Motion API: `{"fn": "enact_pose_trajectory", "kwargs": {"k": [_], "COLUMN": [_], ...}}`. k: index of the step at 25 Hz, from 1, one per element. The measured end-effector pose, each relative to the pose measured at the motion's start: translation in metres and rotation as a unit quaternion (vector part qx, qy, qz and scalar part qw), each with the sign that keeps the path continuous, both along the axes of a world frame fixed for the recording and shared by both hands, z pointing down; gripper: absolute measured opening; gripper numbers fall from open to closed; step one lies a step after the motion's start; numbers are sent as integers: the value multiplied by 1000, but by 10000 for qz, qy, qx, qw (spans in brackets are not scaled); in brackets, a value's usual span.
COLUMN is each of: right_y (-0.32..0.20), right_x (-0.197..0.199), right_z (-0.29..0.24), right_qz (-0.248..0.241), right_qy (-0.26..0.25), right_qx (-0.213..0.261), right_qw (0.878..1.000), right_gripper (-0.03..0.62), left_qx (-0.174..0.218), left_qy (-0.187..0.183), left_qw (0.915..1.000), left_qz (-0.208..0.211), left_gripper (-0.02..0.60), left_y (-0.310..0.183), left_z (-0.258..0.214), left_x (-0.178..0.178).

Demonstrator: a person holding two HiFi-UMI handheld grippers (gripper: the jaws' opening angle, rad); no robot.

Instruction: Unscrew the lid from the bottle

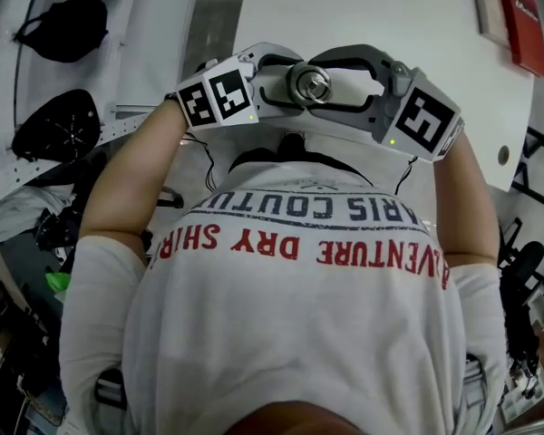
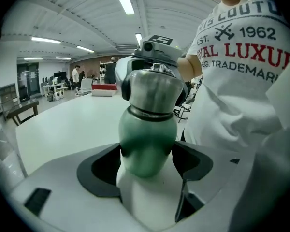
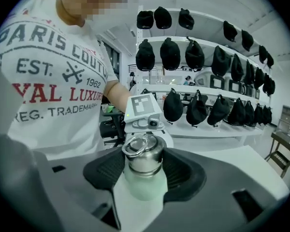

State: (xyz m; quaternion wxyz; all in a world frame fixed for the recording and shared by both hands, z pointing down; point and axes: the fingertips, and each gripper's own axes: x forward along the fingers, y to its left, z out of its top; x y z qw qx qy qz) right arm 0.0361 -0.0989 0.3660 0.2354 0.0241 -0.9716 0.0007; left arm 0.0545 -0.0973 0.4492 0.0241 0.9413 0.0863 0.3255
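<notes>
Nearest the head camera is the person's white printed shirt [image 1: 299, 270], with both forearms drawn in against the chest. Just beyond it the two grippers meet nose to nose over the near edge of the white desk [image 1: 363, 7]. The left gripper [image 2: 147, 161] has its jaws closed on the green bottle [image 2: 147, 139]; the dark pads press the body from both sides, below the metal collar. The right gripper [image 3: 144, 161] comes from the opposite side, its jaws closed on the silver lid [image 3: 144, 153], which sits between the ribbed pads while the pale green shoulder shows below them. From above, the lid's top and its ring face the head camera, midway between the two marker cubes. A red box [image 1: 523, 25] lies at the desk's far right corner. Farther off, shelves of black caps [image 3: 170, 52] line the wall.
</notes>
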Motion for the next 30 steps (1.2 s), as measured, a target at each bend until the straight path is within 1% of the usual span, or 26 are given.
{"fn": "enact_pose_trajectory", "kwargs": {"k": [3,5,8,12,15,19,24,26,30], "right_y": [1,2,2,3,2,-1,-2,0,1], "right_x": [-1,-2,-1,-3,-5,-2,7,9,13], "right_z": [1,1,1,0,-4,-5,-11,-12,-9], "right_qz": [-249,-332,-413,-259,-48,529,1443,1804,2581], "right_qy": [24,19,62,-29,-108,-127,-277,-298,-361], "right_qx": [-67,-142,-130,-319,-427,-465,-338,-167,-17], "right_qw": [9997,9993,9990,9992,9990,9974,9886,9830,9654], "right_gripper": [252,252,252,252,287,299,302,302,302], "left_qx": [-14,-13,7,-25,-62,-108,-83,-63,-58], "left_qy": [-10,-27,-49,35,116,267,361,347,353], "left_qw": [9998,9995,9993,9996,9997,9996,9981,9967,9912], "left_qz": [196,301,359,285,202,-52,-488,-735,-1274], "left_gripper": [351,351,351,351,351,351,351,351,351], "left_y": [1,2,2,2,1,2,3,3,4], "left_z": [0,1,1,1,0,0,0,-1,0], "left_x": [-1,-2,-1,-1,0,0,1,1,2]}}
